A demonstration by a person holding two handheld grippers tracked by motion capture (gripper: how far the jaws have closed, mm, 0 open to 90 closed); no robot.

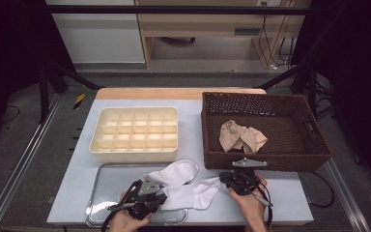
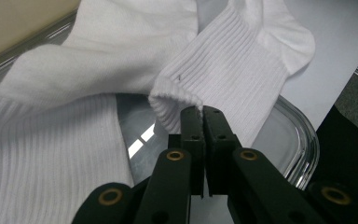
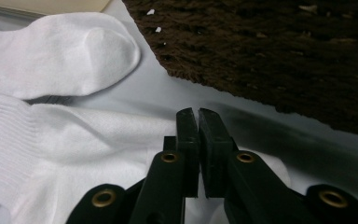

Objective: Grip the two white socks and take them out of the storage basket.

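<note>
Two white socks lie across the metal tray (image 1: 101,193) at the table's front. One sock (image 1: 176,172) shows its rounded toe (image 3: 74,51) toward the basket. The other sock (image 1: 193,195) stretches to the right off the tray. My left gripper (image 1: 163,197) is shut on the edge of that sock's ribbed cuff (image 2: 228,70), with its jaw tips (image 2: 201,112) pinching the rim of the cuff. My right gripper (image 1: 223,181) sits over the toe end of the same sock (image 3: 98,135), shut, with nothing showing between its tips (image 3: 198,114).
A brown wicker basket (image 1: 265,162) stands at the right just behind my right gripper, with crumpled beige socks (image 1: 241,137) inside. A cream divided organiser (image 1: 135,128) sits behind the tray. The tray's raised rim (image 2: 303,135) curves near my left gripper.
</note>
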